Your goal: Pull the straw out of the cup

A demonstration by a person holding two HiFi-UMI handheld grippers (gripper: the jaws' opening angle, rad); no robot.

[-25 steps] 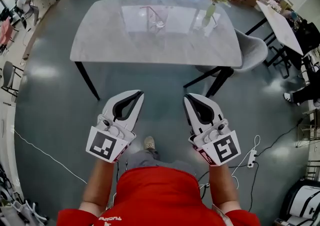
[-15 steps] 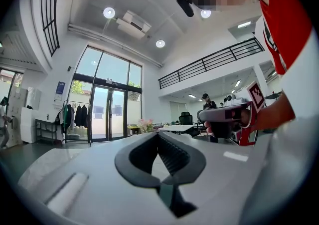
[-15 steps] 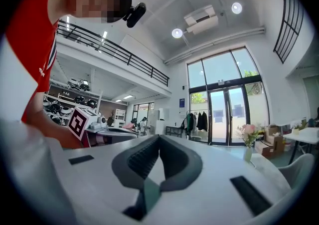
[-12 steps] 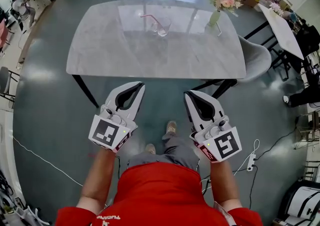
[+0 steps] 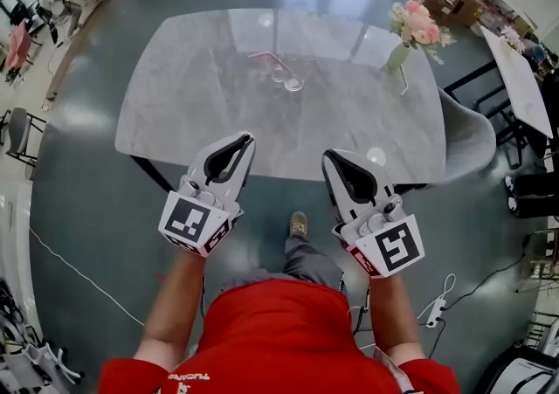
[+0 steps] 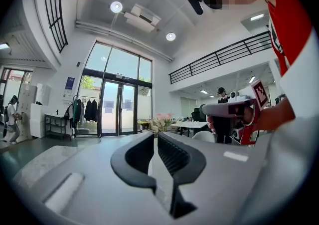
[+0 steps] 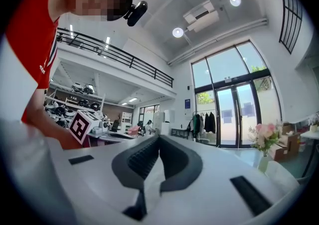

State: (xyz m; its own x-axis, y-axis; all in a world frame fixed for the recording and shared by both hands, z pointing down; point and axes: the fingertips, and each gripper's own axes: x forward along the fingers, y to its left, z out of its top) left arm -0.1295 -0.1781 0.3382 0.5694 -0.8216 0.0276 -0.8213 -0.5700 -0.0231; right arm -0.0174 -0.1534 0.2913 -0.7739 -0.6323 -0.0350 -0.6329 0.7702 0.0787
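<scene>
Overall light: bright and even, daylight mixed with lamps.
Sources: tall glazed doors [image 6: 118,100] beyond the surface [image 5: 218,121]; round ceiling lamps [image 6: 116,6] above it.
Glare: pale window reflection on the far half of the surface; small round bright spot at its near right edge; soft sheen on the floor [image 5: 83,126] left of the surface.
Shadows: faint and soft-edged, under the near edge of the surface.
Distortion: strong fisheye; straight lines bow away from the surface; black corners in both tool views.
Focus: surface sharp in the head view; left tool [image 6: 154,136] and right tool [image 7: 159,138] soft, close to the lens.
Masking: mosaic patch at the top of each tool view.
</scene>
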